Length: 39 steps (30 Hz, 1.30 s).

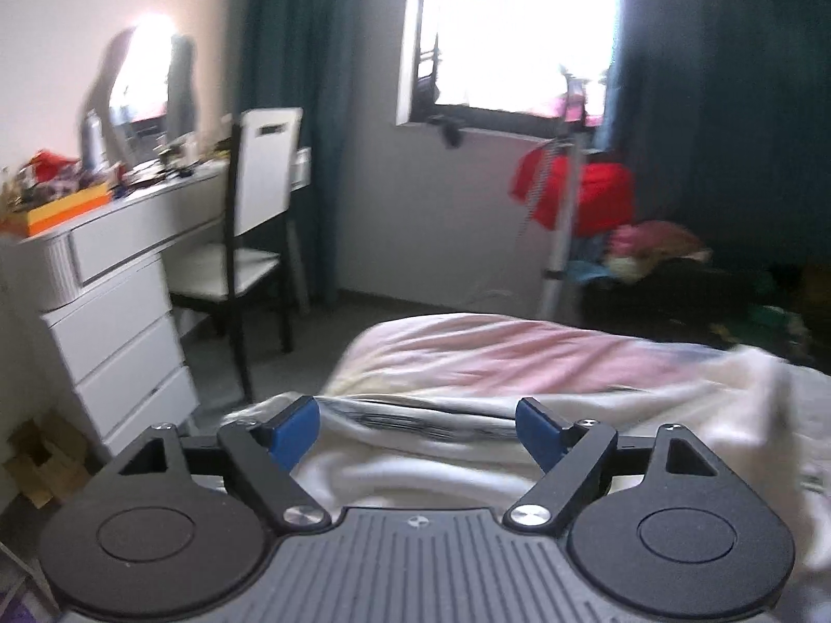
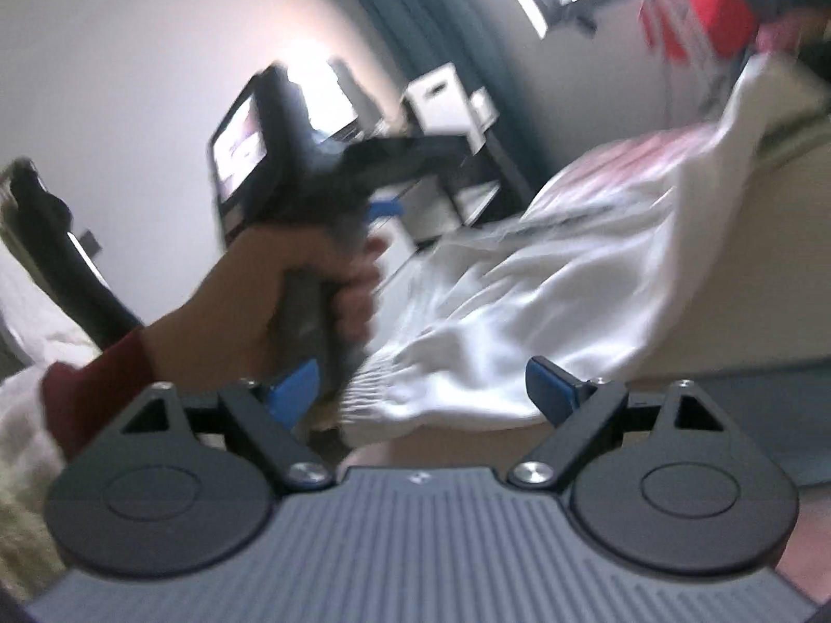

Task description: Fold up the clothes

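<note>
Both grippers stand wide with nothing between their blue pads: the left gripper (image 1: 418, 428) hovers over the white garment (image 1: 649, 415), the right gripper (image 2: 423, 389) over its ribbed hem (image 2: 374, 389). That garment lies loose and rumpled across the near end of the bed (image 1: 493, 348), against the pink-striped cover. No neat fold shows; I judge most of the folding remains.

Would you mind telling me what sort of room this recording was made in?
Most likely a bedroom at home. There is a bed with a white garment spread on it, a cluttered white dressing table with a mirror and a chair, and a curtained window.
</note>
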Each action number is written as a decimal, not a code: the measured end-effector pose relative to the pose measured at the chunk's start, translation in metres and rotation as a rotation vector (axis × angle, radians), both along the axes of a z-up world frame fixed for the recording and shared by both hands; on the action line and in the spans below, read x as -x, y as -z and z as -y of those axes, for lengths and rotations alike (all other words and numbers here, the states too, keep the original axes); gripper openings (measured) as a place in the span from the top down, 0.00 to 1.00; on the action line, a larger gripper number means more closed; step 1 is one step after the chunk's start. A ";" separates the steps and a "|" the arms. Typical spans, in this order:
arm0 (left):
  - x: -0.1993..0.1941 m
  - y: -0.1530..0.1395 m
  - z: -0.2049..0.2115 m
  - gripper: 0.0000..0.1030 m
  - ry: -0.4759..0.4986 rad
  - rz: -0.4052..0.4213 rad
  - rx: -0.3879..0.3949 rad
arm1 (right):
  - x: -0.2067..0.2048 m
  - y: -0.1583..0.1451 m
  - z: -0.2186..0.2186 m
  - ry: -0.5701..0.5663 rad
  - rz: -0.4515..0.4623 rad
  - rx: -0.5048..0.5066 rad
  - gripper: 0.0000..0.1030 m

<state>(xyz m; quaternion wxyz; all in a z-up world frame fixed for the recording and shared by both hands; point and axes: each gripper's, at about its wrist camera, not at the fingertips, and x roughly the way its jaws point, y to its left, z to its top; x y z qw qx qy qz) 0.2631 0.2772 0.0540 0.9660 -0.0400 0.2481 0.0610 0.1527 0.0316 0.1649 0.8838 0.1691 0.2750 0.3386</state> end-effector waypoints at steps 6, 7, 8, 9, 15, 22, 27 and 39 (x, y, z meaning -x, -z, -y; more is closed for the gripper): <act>0.077 -0.027 0.073 0.16 0.109 0.067 -0.004 | 0.040 -0.038 0.076 0.157 0.126 0.111 0.14; 0.086 -0.031 0.084 0.16 0.122 0.074 -0.001 | 0.043 -0.041 0.086 0.182 0.142 0.124 0.14; 0.095 -0.038 0.096 0.16 0.139 0.077 0.000 | 0.046 -0.044 0.097 0.207 0.158 0.137 0.14; 0.103 -0.045 0.108 0.16 0.153 0.080 -0.005 | 0.047 -0.046 0.107 0.233 0.170 0.149 0.14; 0.138 -0.092 0.172 0.15 0.220 0.131 -0.031 | 0.052 -0.064 0.154 0.345 0.208 0.142 0.14; 0.155 -0.107 0.234 0.10 0.282 0.165 -0.033 | 0.081 -0.074 0.204 0.439 0.222 0.172 0.14; 0.146 -0.089 0.263 0.10 0.300 0.128 -0.044 | 0.089 -0.050 0.230 0.485 0.198 0.168 0.14; 0.006 -0.014 0.243 0.10 0.276 0.046 -0.039 | 0.067 0.040 0.277 0.566 0.122 0.136 0.14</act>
